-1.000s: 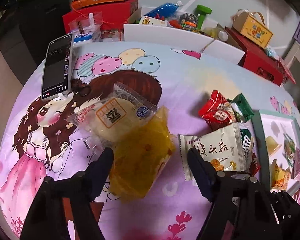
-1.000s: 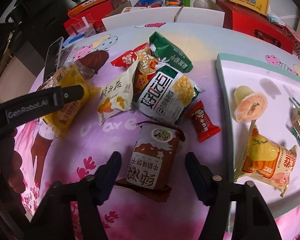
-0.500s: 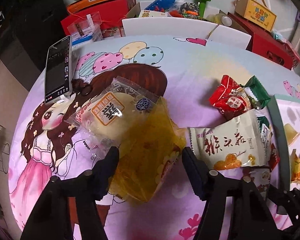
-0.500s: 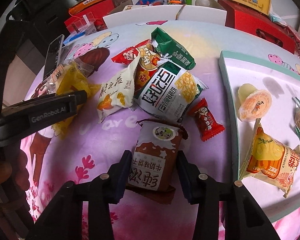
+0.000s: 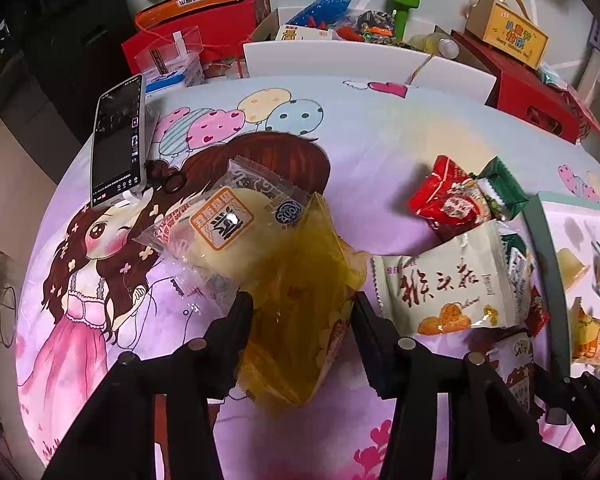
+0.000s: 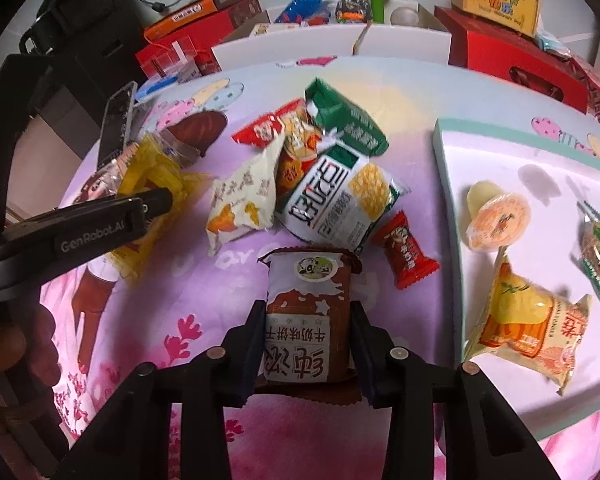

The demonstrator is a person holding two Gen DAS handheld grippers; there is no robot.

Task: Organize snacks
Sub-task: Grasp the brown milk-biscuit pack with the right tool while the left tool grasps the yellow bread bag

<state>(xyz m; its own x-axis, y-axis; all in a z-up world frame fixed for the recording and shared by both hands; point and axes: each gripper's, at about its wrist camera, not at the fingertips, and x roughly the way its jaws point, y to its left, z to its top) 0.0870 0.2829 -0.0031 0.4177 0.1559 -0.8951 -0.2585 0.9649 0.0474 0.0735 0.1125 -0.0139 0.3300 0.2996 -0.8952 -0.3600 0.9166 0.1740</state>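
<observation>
the sorting is under way, not finished: four snacks lie in the white tray [image 6: 452, 152] at the right, and about nine wait on the cartoon cloth [image 6: 204, 288] (the pile overlaps, so the count is rough). the right gripper [image 6: 306, 322] is clamped on the brown biscuit pack [image 6: 306, 300], near centre. the left gripper [image 5: 302, 314] has its fingers pressed against both sides of the yellow bag [image 5: 304, 296], left of the pile, beside a clear-wrapped bun [image 5: 228, 232].

Two close downward wrist views, shared snack pile [image 5: 460, 264]
</observation>
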